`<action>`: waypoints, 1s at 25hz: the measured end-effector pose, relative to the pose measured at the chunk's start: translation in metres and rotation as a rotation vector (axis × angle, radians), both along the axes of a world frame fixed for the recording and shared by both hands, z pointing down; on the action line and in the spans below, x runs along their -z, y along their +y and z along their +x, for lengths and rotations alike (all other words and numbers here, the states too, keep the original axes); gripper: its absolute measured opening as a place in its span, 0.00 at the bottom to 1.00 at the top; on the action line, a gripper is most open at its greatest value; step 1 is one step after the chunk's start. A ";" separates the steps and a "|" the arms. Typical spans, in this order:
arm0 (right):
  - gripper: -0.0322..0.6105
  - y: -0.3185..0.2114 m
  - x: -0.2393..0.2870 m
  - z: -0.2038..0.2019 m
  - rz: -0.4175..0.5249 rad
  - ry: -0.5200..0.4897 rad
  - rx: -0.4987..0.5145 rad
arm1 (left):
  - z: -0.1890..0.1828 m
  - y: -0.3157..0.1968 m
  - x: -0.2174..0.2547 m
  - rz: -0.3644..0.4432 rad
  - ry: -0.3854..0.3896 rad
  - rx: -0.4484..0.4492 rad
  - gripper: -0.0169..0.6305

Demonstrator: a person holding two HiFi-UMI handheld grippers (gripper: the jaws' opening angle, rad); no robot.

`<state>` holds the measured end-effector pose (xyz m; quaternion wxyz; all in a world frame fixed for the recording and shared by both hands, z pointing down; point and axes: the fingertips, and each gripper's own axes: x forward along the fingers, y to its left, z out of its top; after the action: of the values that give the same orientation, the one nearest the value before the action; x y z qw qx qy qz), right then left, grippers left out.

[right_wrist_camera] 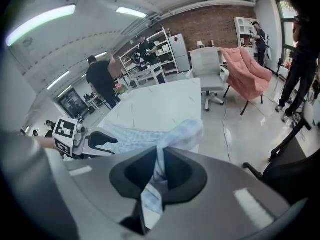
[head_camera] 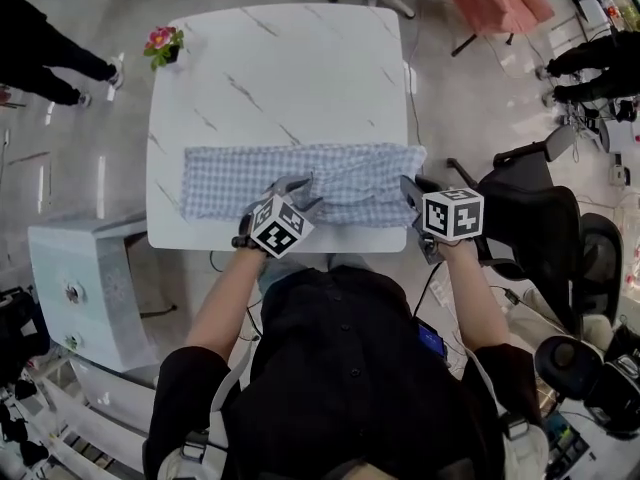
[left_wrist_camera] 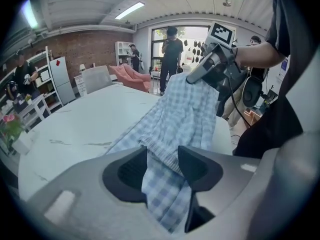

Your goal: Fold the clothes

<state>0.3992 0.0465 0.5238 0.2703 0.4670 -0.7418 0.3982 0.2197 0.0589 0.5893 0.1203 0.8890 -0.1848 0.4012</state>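
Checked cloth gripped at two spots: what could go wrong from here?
The left gripper has a thick bunched fold of the checked cloth in its jaws; it may slip out. The right gripper pinches only a thin corner near the table edge, so a tug might free it.

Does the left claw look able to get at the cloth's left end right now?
Probably not yet: the left claw is shut on the cloth near its middle; otherwise the way over the table is free.
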 end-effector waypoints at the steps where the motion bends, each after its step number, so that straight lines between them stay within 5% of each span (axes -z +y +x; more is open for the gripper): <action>1: 0.11 -0.001 0.005 -0.010 0.002 0.004 -0.009 | -0.011 0.000 0.001 0.001 0.003 -0.007 0.34; 11: 0.11 -0.011 0.055 -0.117 0.015 0.087 -0.156 | -0.149 -0.014 0.013 -0.030 0.066 -0.029 0.34; 25: 0.11 -0.054 0.086 -0.321 0.083 -0.029 -0.174 | -0.332 -0.038 0.020 -0.055 0.039 0.058 0.33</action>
<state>0.0778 -0.0079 0.4380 0.2044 0.5346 -0.7181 0.3959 -0.1120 0.0205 0.5690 0.1600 0.8872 -0.1970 0.3853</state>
